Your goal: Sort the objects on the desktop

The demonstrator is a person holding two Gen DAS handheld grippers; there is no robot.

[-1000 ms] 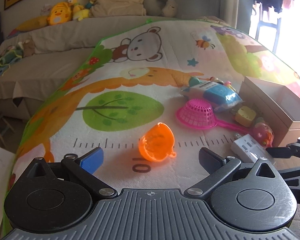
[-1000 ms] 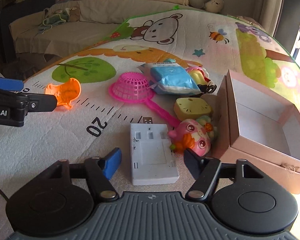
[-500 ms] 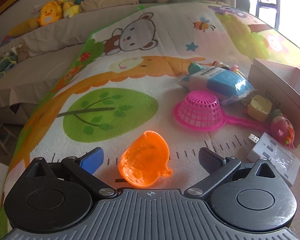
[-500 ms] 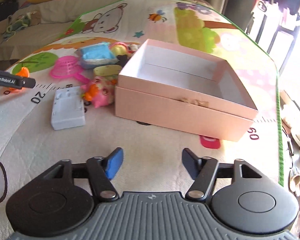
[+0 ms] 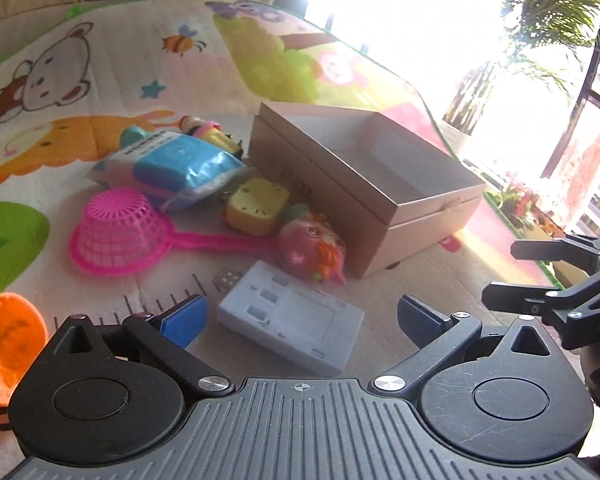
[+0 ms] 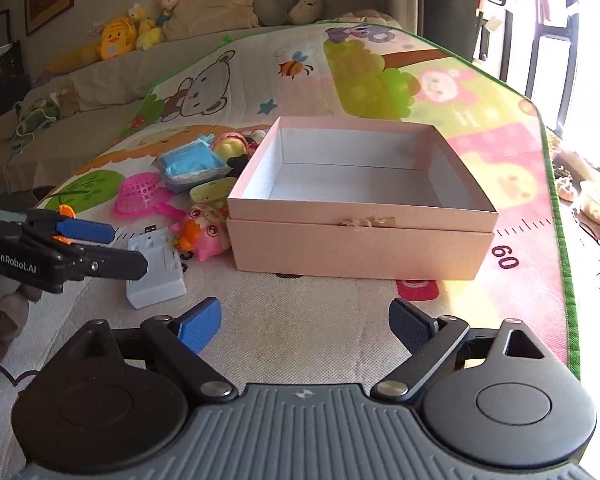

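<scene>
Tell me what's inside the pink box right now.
Nothing shows inside the pink box: the right wrist view shows bare white walls and floor. Its near wall hides the strip of floor just behind it.

A play mat (image 6: 340, 320) with cartoon animals and a printed ruler scale carries everything. In the middle of the right wrist view stands an open pink box (image 6: 360, 240), its inside white. To the left of the box lie a pink toy figure (image 6: 204, 232), a white flat device (image 6: 156, 268), a yellow toy (image 6: 208, 190), a pink strainer (image 6: 140, 194) turned upside down, and a blue packet (image 6: 192, 162). An orange cup (image 5: 8, 348) lies at the lower left of the left wrist view.
</scene>
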